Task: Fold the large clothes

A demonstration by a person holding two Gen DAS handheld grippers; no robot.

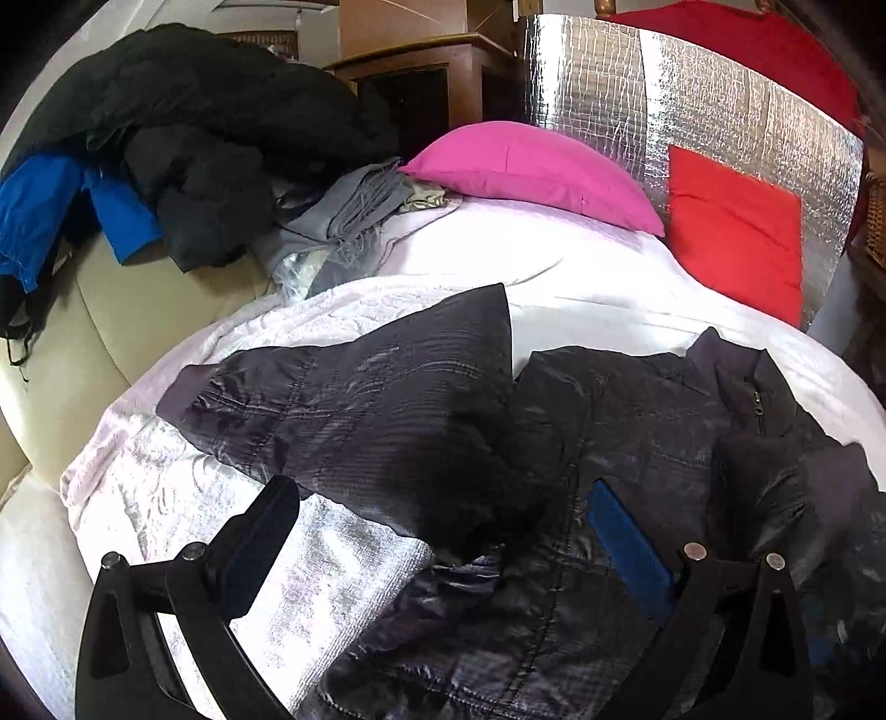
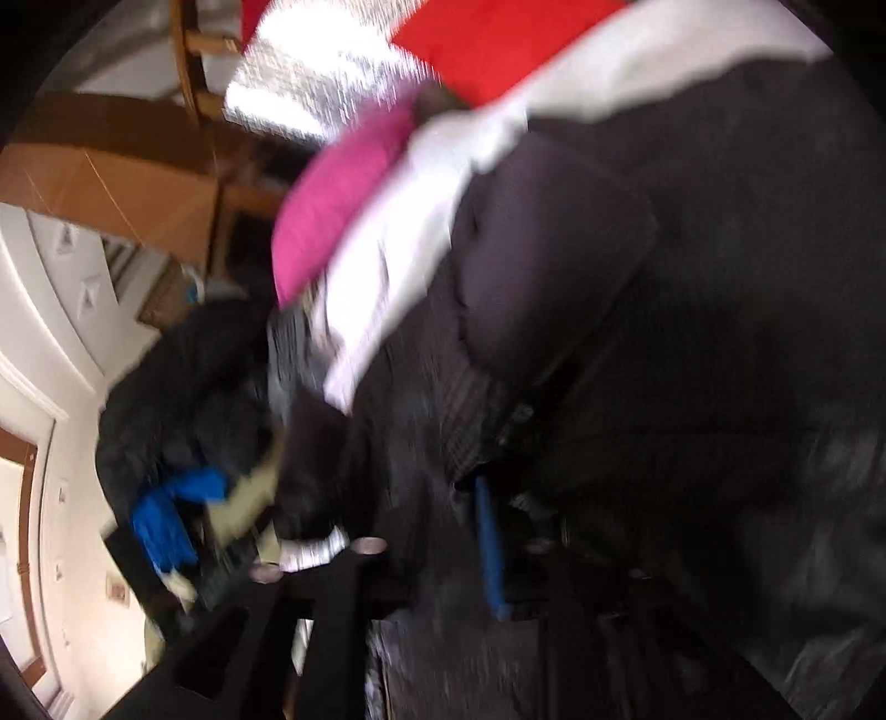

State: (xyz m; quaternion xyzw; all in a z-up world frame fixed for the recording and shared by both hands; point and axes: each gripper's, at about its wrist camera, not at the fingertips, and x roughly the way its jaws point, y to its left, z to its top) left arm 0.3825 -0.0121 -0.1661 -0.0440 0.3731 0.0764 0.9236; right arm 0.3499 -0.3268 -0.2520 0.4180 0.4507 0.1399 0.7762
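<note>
My left gripper (image 1: 443, 531) hangs wide open, empty, over the dark jacket (image 1: 387, 410) on the white bedspread (image 1: 581, 277). Right gripper (image 2: 432, 548) is blurred: grip unclear. Pinch the sleeve cuff, fold inward flat.

Left wrist view: looks forward and downward along its own two fingers, from close above the dark jacket (image 1: 554, 443) spread on the white bedspread (image 1: 581, 277); farther off lie the pink pillow (image 1: 526, 166), the red cushion (image 1: 736, 232) and the clothes pile (image 1: 194, 138). Right wrist view: strongly rolled and motion-blurred, set very near the same jacket (image 2: 692, 332), which fills most of the frame. Shared ground: jacket, bedspread (image 2: 387, 266), pink pillow (image 2: 338, 205), red cushion (image 2: 498, 44), clothes pile (image 2: 183, 387).
</note>
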